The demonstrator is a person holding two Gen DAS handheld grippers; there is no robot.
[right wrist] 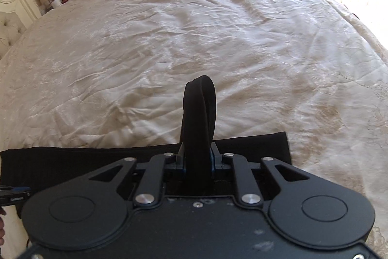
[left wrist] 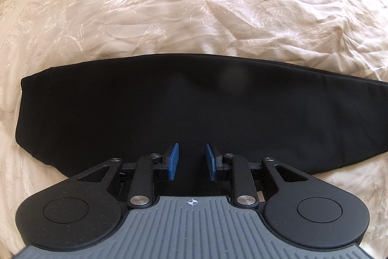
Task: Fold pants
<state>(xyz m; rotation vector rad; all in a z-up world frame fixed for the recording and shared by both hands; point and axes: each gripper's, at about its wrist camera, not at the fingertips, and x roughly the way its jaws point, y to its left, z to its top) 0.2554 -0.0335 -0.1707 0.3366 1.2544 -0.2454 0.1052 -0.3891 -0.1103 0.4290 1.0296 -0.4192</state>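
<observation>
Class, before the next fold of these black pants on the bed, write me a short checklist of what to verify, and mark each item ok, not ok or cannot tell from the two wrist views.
1. Right gripper has cloth: ok. A bunched fold of the black fabric pants stands up between its blue pads.
2. Left gripper has cloth: not ok. Its jaws stand apart over the pants, with nothing pinched.
3. Pants lie flat for folding: ok in the left wrist view, smooth with a clean far edge.
4. Landing area on the cream embroidered bedspread: ok, though wrinkled.
5. Both legs aligned: cannot tell.
</observation>
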